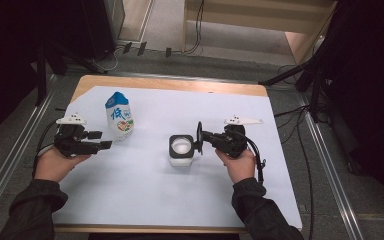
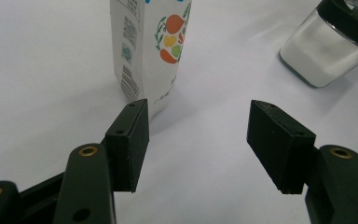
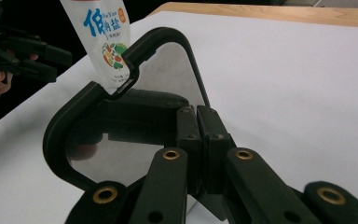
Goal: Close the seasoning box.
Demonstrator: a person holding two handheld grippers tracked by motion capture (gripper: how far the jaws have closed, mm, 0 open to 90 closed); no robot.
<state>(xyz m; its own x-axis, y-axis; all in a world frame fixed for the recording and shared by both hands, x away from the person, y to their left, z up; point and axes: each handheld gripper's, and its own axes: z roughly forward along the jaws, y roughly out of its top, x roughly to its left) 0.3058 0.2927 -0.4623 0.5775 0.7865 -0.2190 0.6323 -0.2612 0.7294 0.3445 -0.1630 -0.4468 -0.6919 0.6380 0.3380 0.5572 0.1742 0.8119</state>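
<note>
White paper covers the surface (image 1: 145, 200), and near its middle stands an open glass jar (image 1: 181, 150) of white powder. Just beside the jar, on the side toward the right edge, the right hand-held gripper (image 1: 203, 138) has its jaws pressed together on the black-rimmed lid (image 3: 121, 112), which it holds on edge, clear of the jar's mouth. Toward the far left corner stands a white salt pouch (image 1: 119, 116), upright. The left hand-held gripper (image 2: 198, 140) sits near the left edge with jaws apart and nothing between them, the pouch just ahead of its tips.
</note>
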